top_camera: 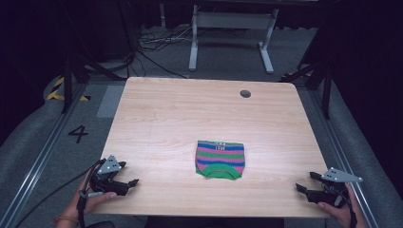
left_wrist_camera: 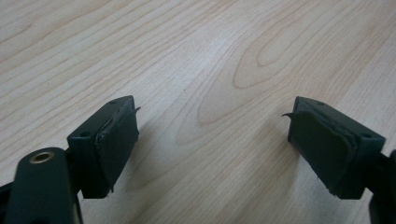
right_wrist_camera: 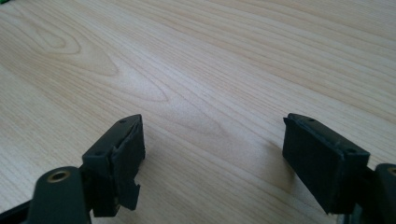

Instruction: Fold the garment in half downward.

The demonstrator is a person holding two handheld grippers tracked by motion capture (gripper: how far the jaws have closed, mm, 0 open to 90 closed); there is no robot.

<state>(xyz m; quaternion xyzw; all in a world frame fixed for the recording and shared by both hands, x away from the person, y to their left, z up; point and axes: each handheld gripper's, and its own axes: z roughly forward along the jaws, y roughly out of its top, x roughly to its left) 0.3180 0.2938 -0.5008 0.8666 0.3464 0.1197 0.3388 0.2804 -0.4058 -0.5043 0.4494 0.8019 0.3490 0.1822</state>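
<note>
Lying flat near the middle of the table (top_camera: 157, 114), a little toward our own edge, the small striped knit garment (top_camera: 220, 159) is the thing our work turns on; its bands run blue, pink and green, with a green ribbed edge curving along the side nearest us and a small label at the far side; it looks neatly squared, perhaps already folded, though we cannot tell how many layers it has.

Neither tool touches the garment; the left gripper (top_camera: 130, 182) sits well to the garment's left, by the table's near-left corner, and the right gripper (top_camera: 304, 183) well to its right, by the near-right corner; both point inward toward it.

Along the left gripper's own jaws we see two black pads (left_wrist_camera: 109, 144) standing wide apart with bare wood grain between them; the right gripper's pads (right_wrist_camera: 122, 161) stand just as wide, nothing held; both are empty and low over the wood.

We judge that we are between steps: either the cloth has been laid down and left, or we are about to go in for it.

If we go in, the next move calls for bringing both tools toward the garment, one to each side edge, jaws low enough to pinch the fabric without scraping the table.

Farther from the garment, a round grommet hole (top_camera: 245, 93) marks the table's far-right part.
</note>
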